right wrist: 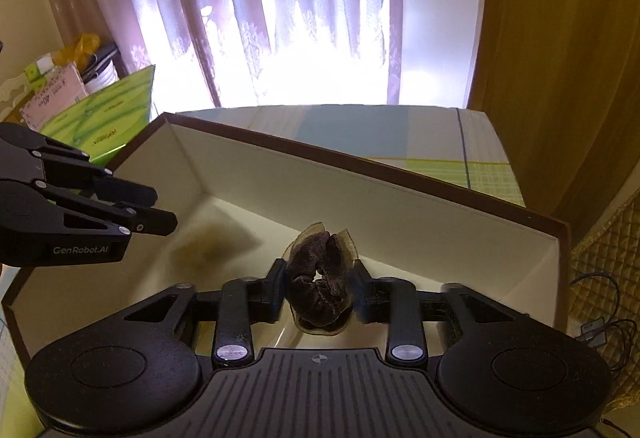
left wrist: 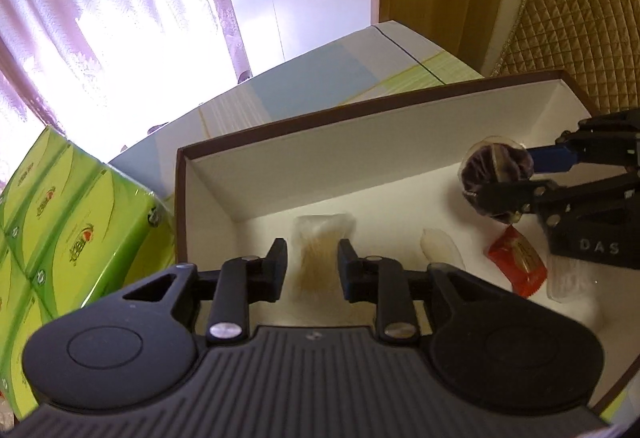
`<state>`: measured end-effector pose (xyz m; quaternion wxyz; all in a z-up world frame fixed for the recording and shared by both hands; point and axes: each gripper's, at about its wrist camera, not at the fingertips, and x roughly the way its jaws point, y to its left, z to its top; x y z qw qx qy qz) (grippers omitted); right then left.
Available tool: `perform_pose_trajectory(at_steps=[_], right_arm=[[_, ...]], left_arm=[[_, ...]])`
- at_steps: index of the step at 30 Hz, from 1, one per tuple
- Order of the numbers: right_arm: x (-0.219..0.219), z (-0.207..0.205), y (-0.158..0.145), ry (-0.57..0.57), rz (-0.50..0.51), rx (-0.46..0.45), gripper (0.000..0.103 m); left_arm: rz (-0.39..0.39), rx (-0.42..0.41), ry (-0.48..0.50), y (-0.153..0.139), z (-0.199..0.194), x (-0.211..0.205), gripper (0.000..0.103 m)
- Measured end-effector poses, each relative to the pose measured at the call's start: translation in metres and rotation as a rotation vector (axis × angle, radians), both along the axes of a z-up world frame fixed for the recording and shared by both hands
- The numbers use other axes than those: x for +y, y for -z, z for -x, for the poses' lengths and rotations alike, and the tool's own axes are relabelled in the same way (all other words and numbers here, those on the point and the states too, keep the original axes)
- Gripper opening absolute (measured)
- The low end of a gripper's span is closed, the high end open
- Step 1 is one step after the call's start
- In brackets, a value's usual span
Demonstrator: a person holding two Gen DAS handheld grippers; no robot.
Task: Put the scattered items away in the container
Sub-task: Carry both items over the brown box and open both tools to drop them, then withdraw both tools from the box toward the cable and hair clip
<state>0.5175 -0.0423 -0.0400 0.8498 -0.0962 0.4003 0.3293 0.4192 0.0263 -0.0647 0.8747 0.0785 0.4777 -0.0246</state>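
The right gripper (right wrist: 318, 288) gripped a dark brown scrunchie (right wrist: 320, 286) above the floor of the open box (right wrist: 360, 190), toward its right end. The left gripper (left wrist: 312, 266) hung unclenched, holding nothing, over a clear packet (left wrist: 320, 250) lying inside. This looked like the placing step; next, the right jaws needed only part and lift away.

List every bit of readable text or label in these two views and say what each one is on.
"GenRobot.AI": on the side of the left claw.
"DAS": on the body of the right claw; the rest is cut off.
"40" with more print: on a pink carton, too blurred to read.
Red logos and lettering: on the green tissue packs, too blurred to read.
Print on the red sachet: unreadable.
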Motion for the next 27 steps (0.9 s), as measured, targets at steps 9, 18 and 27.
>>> perform_pose_trajectory(at_steps=[9, 18, 27], right_arm=[[-0.001, 0.013, -0.004, -0.034, 0.03, -0.052, 0.092], [-0.018, 0.043, -0.022, -0.053, -0.004, -0.051, 0.092], [-0.039, 0.09, -0.056, -0.062, -0.087, -0.104, 0.092]], left_arm=[[0.02, -0.019, 0.003, -0.007, 0.012, 0.006, 0.058], [-0.011, -0.034, -0.015, -0.027, 0.045, 0.012, 0.061], [0.019, -0.1, -0.007, -0.061, 0.111, 0.013, 0.063]])
